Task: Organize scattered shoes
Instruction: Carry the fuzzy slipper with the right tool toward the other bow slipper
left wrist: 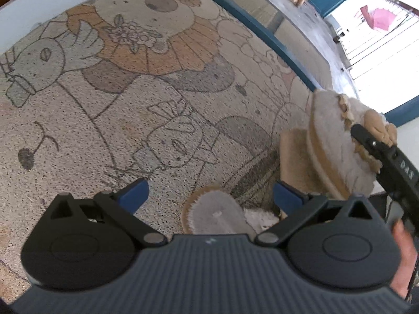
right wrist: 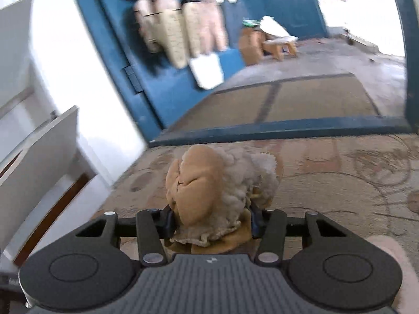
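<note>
My right gripper [right wrist: 210, 221] has its jaws clamped on a fuzzy tan slipper [right wrist: 209, 193], lifted clear of the patterned rug [right wrist: 340, 172]. My left gripper [left wrist: 210, 196] hangs with jaws spread wide over a second slipper [left wrist: 217, 216] lying on the rug just between and below them.

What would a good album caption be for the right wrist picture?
Right tongs shut on a fuzzy tan slipper, held above the patterned rug near a blue door.
</note>
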`<state>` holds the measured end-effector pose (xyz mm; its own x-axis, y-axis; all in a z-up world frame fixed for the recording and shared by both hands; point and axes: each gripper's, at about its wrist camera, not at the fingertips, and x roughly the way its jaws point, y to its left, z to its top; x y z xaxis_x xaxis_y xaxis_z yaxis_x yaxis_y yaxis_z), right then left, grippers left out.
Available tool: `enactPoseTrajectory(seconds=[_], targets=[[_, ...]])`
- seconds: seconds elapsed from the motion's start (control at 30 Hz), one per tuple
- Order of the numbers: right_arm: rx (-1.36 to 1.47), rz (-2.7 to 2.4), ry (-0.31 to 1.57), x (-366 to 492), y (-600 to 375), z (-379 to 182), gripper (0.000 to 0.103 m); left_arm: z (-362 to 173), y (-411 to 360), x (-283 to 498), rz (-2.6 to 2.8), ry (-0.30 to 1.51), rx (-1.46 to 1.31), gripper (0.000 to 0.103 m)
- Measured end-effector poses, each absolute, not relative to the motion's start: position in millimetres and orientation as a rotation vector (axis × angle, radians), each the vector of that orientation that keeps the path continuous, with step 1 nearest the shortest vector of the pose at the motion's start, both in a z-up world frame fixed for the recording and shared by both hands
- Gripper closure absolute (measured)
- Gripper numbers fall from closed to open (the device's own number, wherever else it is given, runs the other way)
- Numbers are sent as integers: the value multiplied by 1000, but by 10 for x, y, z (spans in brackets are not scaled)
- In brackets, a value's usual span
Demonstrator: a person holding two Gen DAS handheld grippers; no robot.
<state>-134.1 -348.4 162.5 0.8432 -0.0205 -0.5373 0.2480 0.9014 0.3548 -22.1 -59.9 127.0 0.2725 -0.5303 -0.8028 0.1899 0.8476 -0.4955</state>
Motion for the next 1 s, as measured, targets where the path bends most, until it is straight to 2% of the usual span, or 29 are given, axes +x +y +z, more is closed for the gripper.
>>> enactPoseTrajectory(seconds=[0.23, 0.5, 0.77, 0.87, 1.0], targets=[[349, 50, 582, -1290, -2910, 1578, 53, 1244, -307, -157, -456, 1210, -396, 0], [354, 300, 694, -1327, -2249, 1260, 53, 1221, 124, -79, -372, 1196, -502, 0], [276, 532, 824, -1509, -1699, 1117, 53, 1191, 225, -216, -377, 1220, -437, 0], [212, 539, 881, -1566, -1622, 1013, 49, 1111, 230, -293, -389, 1245, -414, 0], [183, 491, 931, -1639, -1684, 923, 33, 1028, 184, -356, -418, 1271, -388, 0]])
